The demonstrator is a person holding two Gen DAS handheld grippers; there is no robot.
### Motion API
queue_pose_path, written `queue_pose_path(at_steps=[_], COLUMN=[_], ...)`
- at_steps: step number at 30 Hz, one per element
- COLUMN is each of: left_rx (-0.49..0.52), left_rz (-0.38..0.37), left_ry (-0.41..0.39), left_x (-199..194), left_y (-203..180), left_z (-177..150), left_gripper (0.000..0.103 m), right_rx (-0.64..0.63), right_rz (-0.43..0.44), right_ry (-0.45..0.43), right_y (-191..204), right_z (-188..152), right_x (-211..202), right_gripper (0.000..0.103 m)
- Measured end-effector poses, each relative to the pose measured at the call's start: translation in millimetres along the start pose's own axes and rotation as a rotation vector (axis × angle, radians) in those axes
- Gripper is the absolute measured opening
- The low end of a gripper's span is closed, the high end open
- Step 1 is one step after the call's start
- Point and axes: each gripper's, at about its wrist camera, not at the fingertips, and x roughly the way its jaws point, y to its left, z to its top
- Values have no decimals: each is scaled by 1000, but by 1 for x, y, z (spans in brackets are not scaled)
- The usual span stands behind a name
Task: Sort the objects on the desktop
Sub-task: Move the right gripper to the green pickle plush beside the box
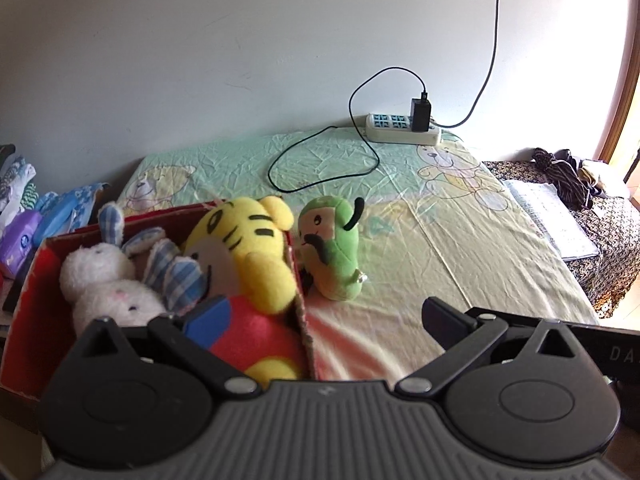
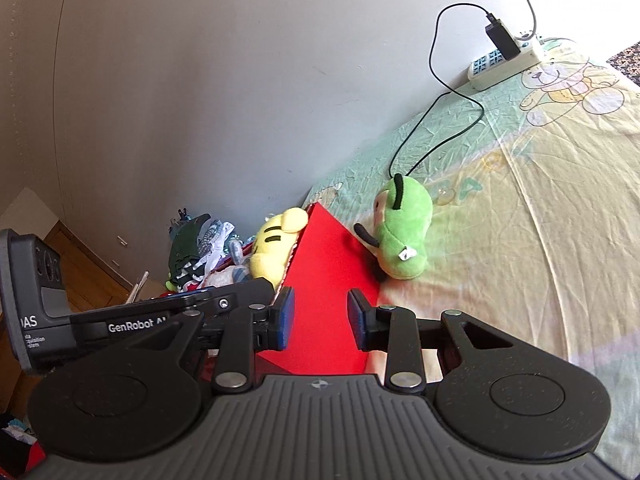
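green plush toy with black moustache point(image 1: 334, 250) stands just outside red cardboard box point(image 2: 336, 276), probably next to load; left gripper point(image 1: 324, 320) wide, empty; right gripper point(image 2: 320, 320) part-open, empty.

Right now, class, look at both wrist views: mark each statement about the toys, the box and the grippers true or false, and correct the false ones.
1. The yellow tiger plush lies in the red box. True.
2. The green plush is inside the box. False: it stands on the sheet beside the box.
3. The left gripper holds the white rabbit plush. False: its jaws are open and empty.
4. The right gripper is open. True.
5. A black charger is plugged into the power strip. True.
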Motion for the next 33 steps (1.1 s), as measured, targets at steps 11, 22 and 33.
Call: queue_pose_path(at_steps=[11,22,33], left_rx=[69,175,141], left_rz=[-62,-80,-33], left_ry=[-35,-20,15], left_x=[14,63,111], left_y=[-54,-93,-94], left_z=[-5,-37,-68], left_gripper=[102,102,102], right_rx=[50,69,-96], right_rz=[-51,-8,36], right_ry=[32,161,345], right_y=[-49,-92,-79], right_z=[14,51,74], right_x=[-9,20,100], right_gripper=[33,33,42])
